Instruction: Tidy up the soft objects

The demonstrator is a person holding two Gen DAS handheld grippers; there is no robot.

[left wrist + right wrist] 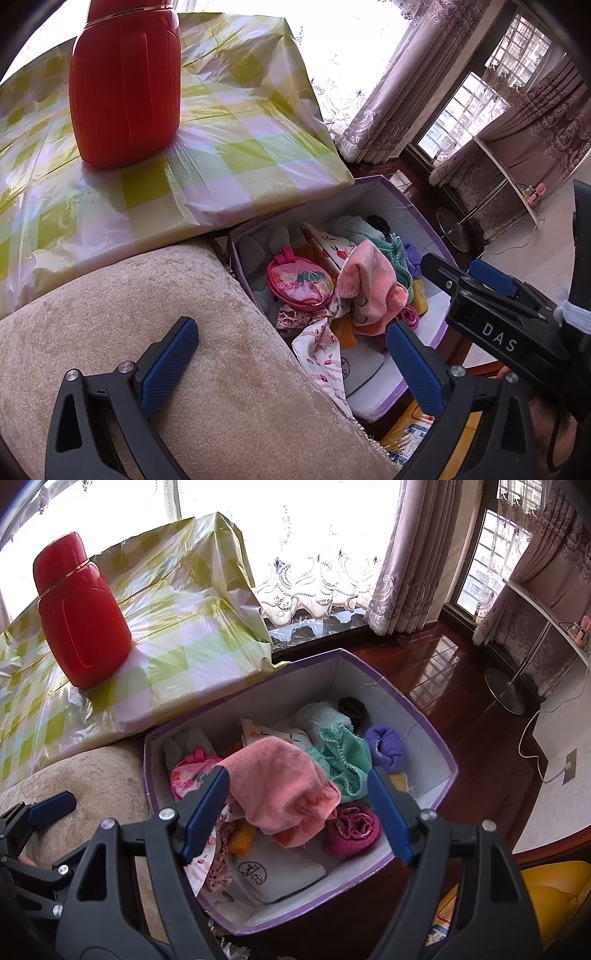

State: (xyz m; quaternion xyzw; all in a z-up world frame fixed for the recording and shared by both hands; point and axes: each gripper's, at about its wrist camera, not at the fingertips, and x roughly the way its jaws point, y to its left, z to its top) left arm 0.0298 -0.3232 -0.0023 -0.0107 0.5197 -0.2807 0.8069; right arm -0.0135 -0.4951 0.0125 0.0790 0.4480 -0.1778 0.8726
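Observation:
A purple-edged cardboard box (424, 734) (373, 192) on the floor holds several soft things: a pink towel (280, 782) (369, 280) on top, a green cloth (343, 760), a purple roll (386, 747), a magenta roll (352, 829), a pink pouch (299, 282) and a patterned cloth (321, 350) draped over the rim. My right gripper (299, 812) is open and empty just above the pink towel. My left gripper (291, 354) is open and empty over the beige cushion (166, 314), beside the box.
A red thermos (125, 85) (79, 616) stands on a table with a green checked cover (229, 147), next to the box. Dark wood floor (461, 709), curtains and a stand with a round base (504, 690) lie beyond. A yellow object (550, 886) sits lower right.

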